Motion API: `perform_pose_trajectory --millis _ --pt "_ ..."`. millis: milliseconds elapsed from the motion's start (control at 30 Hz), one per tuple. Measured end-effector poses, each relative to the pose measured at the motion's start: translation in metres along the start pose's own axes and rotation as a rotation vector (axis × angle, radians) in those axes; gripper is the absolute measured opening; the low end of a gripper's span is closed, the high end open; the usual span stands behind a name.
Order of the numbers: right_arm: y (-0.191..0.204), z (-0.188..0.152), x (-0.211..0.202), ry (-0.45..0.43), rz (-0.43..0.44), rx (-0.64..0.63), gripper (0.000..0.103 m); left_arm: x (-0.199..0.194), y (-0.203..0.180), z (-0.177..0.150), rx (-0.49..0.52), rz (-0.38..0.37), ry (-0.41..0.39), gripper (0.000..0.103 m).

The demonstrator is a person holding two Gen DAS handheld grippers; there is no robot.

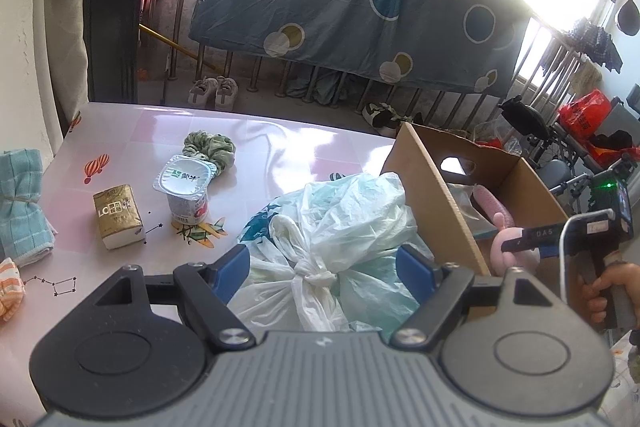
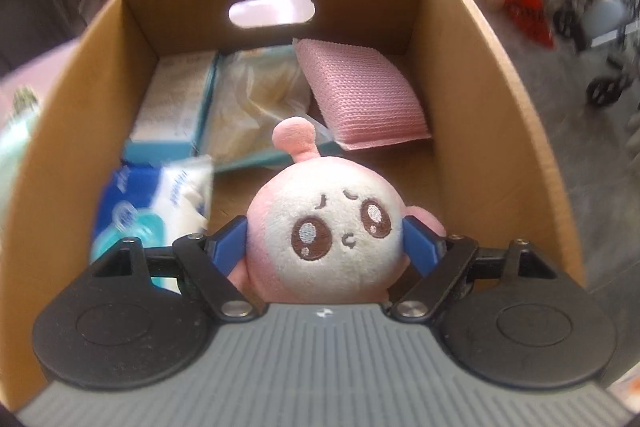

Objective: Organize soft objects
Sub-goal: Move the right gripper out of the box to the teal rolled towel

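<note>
Pink-and-white plush toy (image 2: 324,239) is sitting upright between my right tongs (image 2: 324,247), facing me, over the cardboard box (image 2: 472,75). Knotted plastic bags (image 1: 332,239) are lying between my left tongs (image 1: 324,271).

Right gripper (image 2: 324,247) clamps round pink-and-white plush toy with embroidered face (image 2: 326,239), blue pads (image 2: 230,245) pressing both sides. Toy sits over open brown cardboard box (image 2: 472,99). Inside box: folded pink knitted cloth (image 2: 362,95), pale blue-edged carton (image 2: 176,103), crinkled clear plastic bag (image 2: 256,99), blue-white tissue pack (image 2: 156,203).
</note>
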State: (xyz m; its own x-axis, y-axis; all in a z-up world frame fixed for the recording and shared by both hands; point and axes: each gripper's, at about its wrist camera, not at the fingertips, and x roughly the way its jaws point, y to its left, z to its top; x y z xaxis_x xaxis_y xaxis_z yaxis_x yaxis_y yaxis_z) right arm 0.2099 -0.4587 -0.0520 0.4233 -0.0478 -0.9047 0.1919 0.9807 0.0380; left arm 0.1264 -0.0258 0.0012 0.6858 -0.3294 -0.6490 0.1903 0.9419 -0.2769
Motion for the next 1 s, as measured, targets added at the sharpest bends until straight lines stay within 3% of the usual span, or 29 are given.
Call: perform_pose_trajectory --millis 167,300,433,667,733,833,1000 --pt "0.006 0.004 -0.006 -0.045 0.095 0.126 0.084 -0.003 0.005 0.001 -0.011 0.017 -0.007 0.081" --pt "0.019 0.0 0.006 -0.007 0.101 0.126 0.089 -0.007 0.01 -0.001 -0.02 0.027 -0.011 0.081" --pt "0.018 -0.002 0.005 -0.035 0.112 0.142 0.09 -0.012 0.017 -0.004 -0.019 0.049 -0.015 0.081" --pt "0.001 -0.006 -0.033 -0.121 0.166 0.206 0.09 -0.028 0.039 -0.009 -0.041 0.111 -0.059 0.081" --pt "0.005 -0.005 -0.051 -0.162 0.188 0.196 0.09 -0.034 0.045 -0.012 -0.038 0.153 -0.082 0.081" --pt "0.026 -0.001 -0.078 -0.223 0.271 0.141 0.09 -0.044 0.054 -0.015 -0.005 0.29 -0.138 0.081" --pt "0.112 0.009 -0.109 -0.262 0.485 -0.051 0.09 -0.048 0.078 -0.021 0.027 0.545 -0.198 0.081"
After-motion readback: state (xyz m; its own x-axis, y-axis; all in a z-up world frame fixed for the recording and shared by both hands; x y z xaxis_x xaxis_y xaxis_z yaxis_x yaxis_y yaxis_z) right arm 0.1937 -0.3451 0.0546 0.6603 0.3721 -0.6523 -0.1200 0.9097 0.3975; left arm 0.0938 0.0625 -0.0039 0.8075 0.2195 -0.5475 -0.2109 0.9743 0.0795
